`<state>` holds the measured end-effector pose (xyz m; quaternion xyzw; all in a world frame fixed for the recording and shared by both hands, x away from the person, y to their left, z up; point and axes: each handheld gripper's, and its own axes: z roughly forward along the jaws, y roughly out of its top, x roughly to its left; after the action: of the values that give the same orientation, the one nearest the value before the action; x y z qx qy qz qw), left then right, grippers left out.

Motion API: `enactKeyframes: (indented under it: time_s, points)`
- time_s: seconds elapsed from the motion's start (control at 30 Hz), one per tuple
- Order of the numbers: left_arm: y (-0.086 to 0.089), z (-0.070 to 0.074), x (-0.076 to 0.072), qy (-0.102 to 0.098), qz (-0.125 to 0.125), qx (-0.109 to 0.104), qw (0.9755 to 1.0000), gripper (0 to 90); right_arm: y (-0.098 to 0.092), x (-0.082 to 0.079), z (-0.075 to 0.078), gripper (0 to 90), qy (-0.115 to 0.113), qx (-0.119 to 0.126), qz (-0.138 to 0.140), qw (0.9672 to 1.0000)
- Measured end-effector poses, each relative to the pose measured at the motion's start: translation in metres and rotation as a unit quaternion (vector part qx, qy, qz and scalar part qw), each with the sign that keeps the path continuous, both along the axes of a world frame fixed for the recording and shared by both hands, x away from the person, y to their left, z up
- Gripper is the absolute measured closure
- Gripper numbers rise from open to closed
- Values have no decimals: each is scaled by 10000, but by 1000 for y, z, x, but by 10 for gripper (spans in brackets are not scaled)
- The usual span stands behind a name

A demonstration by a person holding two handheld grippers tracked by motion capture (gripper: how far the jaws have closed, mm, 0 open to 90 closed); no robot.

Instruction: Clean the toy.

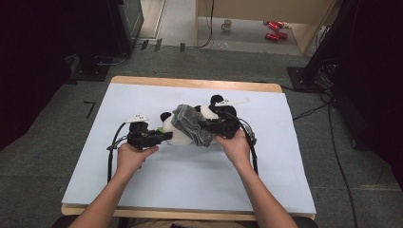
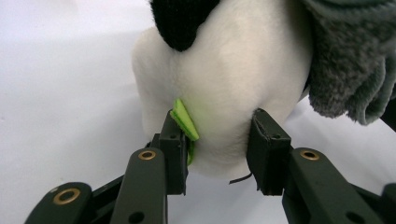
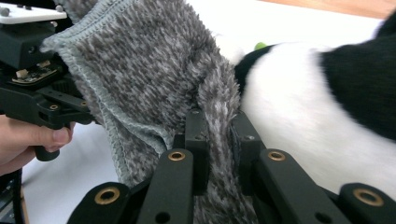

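Panda toy [image 1: 183, 134] is lying near the middle of the white surface [image 1: 142, 185], with a grey fuzzy cloth [image 1: 192, 124] draped over its body. The toy's white rear end is squeezed between the fingers [image 2: 173, 154] of the left gripper [image 1: 164, 136], and a small green tag [image 2: 185, 122] is caught by one finger. A fold of the grey cloth is pinched tight by the nearly closed fingers [image 3: 197, 149] of the right gripper [image 1: 205, 124], just beside the panda's white and black fur. Several things could go wrong from here. The soft toy could be squashed out of the left grip, because plush is round and springy and the hold is only on its end. The green tag could be bent or pulled if the toy is tugged. The cloth could slide from the right grip if only a thin fold is held, and then it would fall back onto the panda. The whole toy could be dragged across the surface if the cloth is snagged on an ear or a leg. No brand, label words or other writing can be read anywhere; the green tag is seen from its edge, so nothing on it can be told.
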<state>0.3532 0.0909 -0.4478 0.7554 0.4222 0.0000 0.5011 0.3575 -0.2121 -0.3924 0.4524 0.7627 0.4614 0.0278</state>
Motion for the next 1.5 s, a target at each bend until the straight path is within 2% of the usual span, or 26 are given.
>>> enactKeyframes:
  time_s: [0.17,0.33,0.67,0.77,0.9,1.0,1.03,1.1,1.13,1.2,1.3,1.43,1.5]
  points:
    - [4,-2,3,52,1,-5,10000,627,-14,3,4,812,-47,18,-127,9999]
    - [5,-2,5,101,-5,-25,9999,629,-33,5,9,812,-75,50,-381,9992]
    - [7,-2,9,130,-17,-54,9999,636,-63,8,7,811,-69,154,-776,9968]
    - [7,-3,10,158,2,-56,9999,637,-71,8,6,811,-90,98,-920,9957]
    - [9,-4,11,193,-5,-31,9998,645,-87,11,0,812,-87,-102,-1260,9919]
    - [10,-4,12,225,-1,-67,9997,652,-100,12,-6,815,-72,-106,-1530,9881]
    - [10,-4,13,233,-7,-70,9997,654,-105,12,-8,815,-84,-136,-1671,9858]
    - [11,-4,13,255,-29,-82,9996,659,-110,12,-12,816,-67,-109,-1779,9840]
    - [10,-4,14,265,-39,-92,9996,662,-112,13,-15,815,-7,-31,-1767,9843]
    - [11,-5,14,284,-52,-118,9995,669,-109,16,-24,815,236,185,-1574,9871]
    - [13,-6,17,459,-95,-288,9985,684,-98,19,-31,815,416,186,-1318,9902]
    - [15,-4,18,664,-111,-472,9966,706,-90,18,-31,827,455,231,-1141,9922]
    - [16,1,16,805,-199,-680,9942,714,-92,16,-25,828,463,287,-1071,9928]
